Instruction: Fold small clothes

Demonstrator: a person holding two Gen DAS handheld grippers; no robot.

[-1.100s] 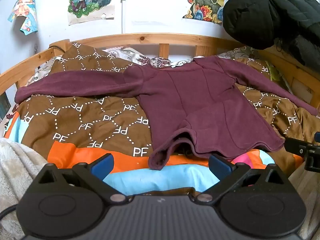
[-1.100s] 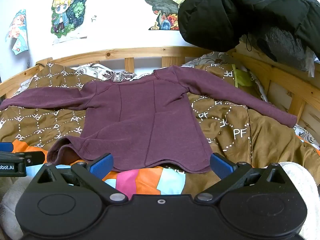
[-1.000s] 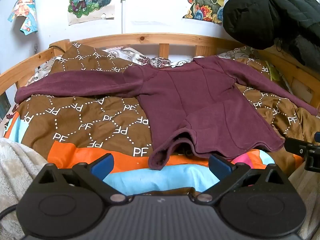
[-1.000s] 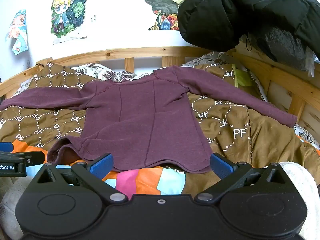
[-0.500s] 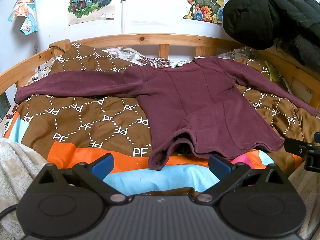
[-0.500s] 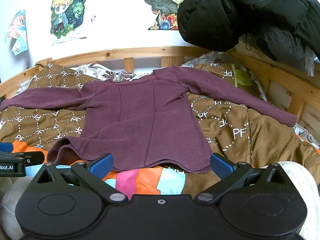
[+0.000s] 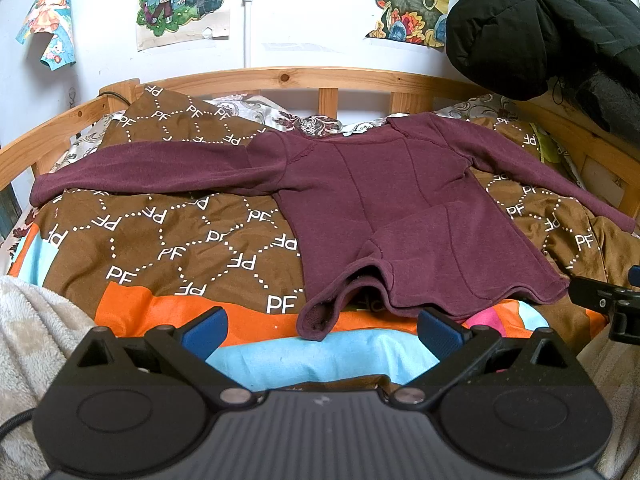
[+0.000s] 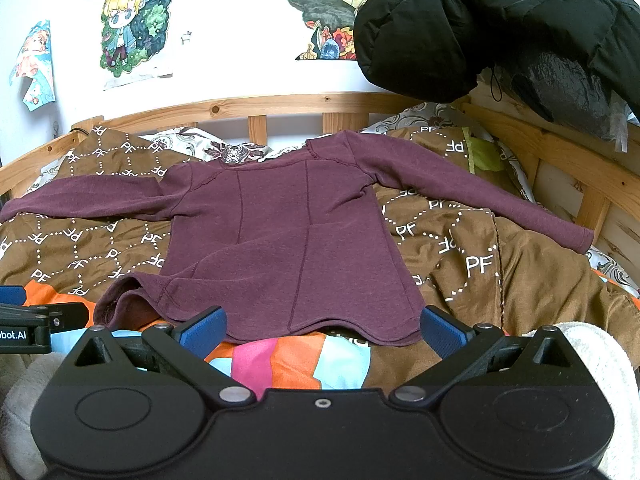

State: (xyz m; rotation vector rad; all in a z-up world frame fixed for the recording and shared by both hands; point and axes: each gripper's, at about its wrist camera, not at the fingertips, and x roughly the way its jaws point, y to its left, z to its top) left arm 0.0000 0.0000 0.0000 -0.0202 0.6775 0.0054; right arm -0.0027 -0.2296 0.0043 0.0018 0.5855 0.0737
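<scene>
Left wrist view, one maroon top [image 7: 384, 208] (sleeves spread), two hand-held grippers [image 7: 322, 334] [image 8: 320, 330] wide open, empty.

I see a bedroom in a home, probably a child's room. There is a wooden bed frame [image 7: 288, 76] with slats against a white wall. On the bed lies a brown quilt [image 7: 168, 236] printed with "PF" letters. Cartoon posters [image 7: 184, 0] are stuck on the wall, and a black padded jacket [image 8: 500, 28] hangs at the right side.
</scene>
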